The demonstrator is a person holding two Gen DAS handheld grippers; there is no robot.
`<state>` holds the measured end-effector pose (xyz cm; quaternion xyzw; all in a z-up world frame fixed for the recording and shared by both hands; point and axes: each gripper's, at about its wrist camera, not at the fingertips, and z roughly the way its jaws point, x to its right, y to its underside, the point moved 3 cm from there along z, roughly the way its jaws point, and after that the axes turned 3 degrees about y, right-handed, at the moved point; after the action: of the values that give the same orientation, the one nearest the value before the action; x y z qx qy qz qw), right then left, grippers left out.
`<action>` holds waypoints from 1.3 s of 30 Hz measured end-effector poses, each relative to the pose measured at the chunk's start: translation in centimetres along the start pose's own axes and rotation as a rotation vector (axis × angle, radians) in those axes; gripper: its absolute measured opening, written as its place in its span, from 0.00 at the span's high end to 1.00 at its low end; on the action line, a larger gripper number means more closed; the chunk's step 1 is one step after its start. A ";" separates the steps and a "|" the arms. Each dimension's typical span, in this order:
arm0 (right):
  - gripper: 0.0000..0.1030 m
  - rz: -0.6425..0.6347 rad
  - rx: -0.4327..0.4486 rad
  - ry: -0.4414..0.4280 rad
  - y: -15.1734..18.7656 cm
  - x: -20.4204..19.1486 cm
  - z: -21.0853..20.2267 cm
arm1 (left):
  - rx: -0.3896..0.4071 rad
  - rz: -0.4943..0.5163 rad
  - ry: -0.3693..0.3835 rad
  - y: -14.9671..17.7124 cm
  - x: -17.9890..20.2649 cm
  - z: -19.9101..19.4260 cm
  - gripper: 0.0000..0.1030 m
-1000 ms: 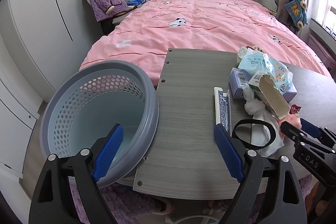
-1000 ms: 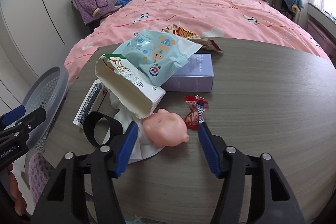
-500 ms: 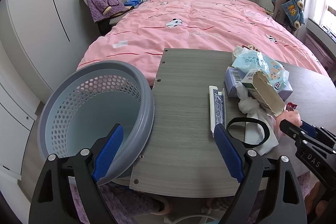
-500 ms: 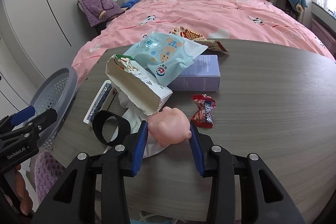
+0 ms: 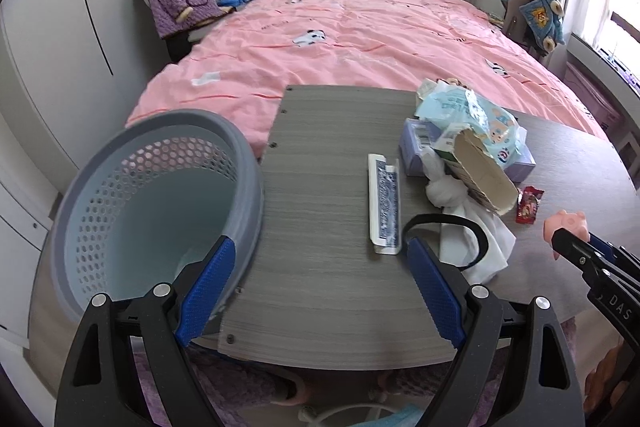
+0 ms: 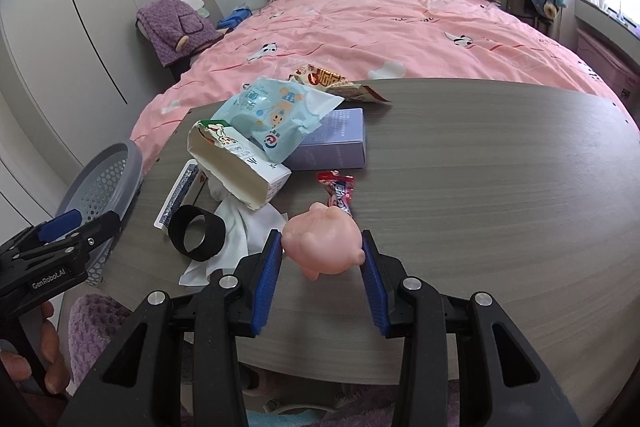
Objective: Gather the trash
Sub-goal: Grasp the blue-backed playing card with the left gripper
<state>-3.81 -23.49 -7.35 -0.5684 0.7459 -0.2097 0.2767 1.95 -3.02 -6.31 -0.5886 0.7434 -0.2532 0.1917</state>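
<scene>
Grey wood grain fills our left wrist view: the desk (image 5: 320,187) runs out toward a bed with a pink quilt (image 5: 360,39), and our left gripper (image 5: 320,281) hangs over the near edge with its jaws wide and nothing between them. A grey basket (image 5: 100,163) with a perforated wall stands against the desk's left edge, its rim just beside our left jaw. Ahead lies a blue patterned card box (image 5: 384,203), with a black ring (image 5: 448,227) near it on a white cloth (image 5: 472,231). Further right sit an open paper carton (image 5: 480,171), a light blue wrapper (image 5: 480,119) on a purple box (image 5: 412,147), and a red candy wrapper (image 5: 528,203). At the far right edge the right gripper (image 5: 576,243) shows with a pink toy (image 5: 568,223) at its tip. From the right wrist view, we see the right gripper (image 6: 322,267) with its jaws narrowed onto the pink toy (image 6: 324,247), both blue pads touching its sides, just above the desk (image 6: 500,187). The red candy wrapper (image 6: 338,189) lies just beyond the toy, the black ring (image 6: 196,233) and white cloth (image 6: 240,231) to the left. The carton (image 6: 236,163), blue wrapper (image 6: 276,115) and purple box (image 6: 336,139) are piled behind, and a red and white snack packet (image 6: 336,85) lies at the desk's far edge. The basket (image 6: 132,163) and left gripper (image 6: 60,239) sit at the left.
</scene>
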 end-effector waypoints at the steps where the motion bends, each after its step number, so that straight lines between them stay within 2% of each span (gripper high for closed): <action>1: 0.63 0.003 0.000 -0.003 0.1 0.1 -0.1 | -0.002 0.002 0.000 0.0 0.1 0.1 0.18; 12: 0.63 -0.005 0.005 -0.026 0.5 0.4 0.4 | -0.040 0.013 0.004 -1.8 0.9 3.2 0.18; 16: 0.63 0.010 0.005 -0.023 0.2 1.1 0.7 | -0.086 0.009 0.037 -2.8 1.1 5.4 0.18; 21: 0.63 0.029 0.000 -0.030 0.0 1.7 1.2 | -0.123 0.020 0.033 -3.3 1.4 7.6 0.18; 30: 0.63 0.052 -0.017 -0.039 0.1 2.4 2.0 | -0.132 0.074 0.038 -3.9 2.7 8.9 0.19; 33: 0.63 0.057 -0.018 -0.039 0.1 2.5 2.1 | -0.140 0.081 0.051 -3.9 2.9 9.1 0.32; 35: 0.63 0.060 -0.018 -0.040 0.0 2.5 2.1 | -0.157 0.082 0.063 -3.7 3.0 9.4 0.45; 37: 0.63 0.060 -0.018 -0.039 0.0 2.5 2.1 | -0.150 0.082 0.072 -3.6 2.9 9.4 0.52; 38: 0.63 0.060 -0.018 -0.039 0.0 2.5 2.1 | -0.146 0.087 0.081 -3.6 2.9 9.3 0.62; 39: 0.63 0.059 -0.018 -0.039 0.0 2.5 2.1 | -0.145 0.089 0.087 -3.6 2.9 9.2 0.68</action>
<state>-2.94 -25.92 -9.42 -0.5525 0.7587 -0.1837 0.2923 9.49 -7.85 -11.44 -0.5557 0.7929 -0.2152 0.1273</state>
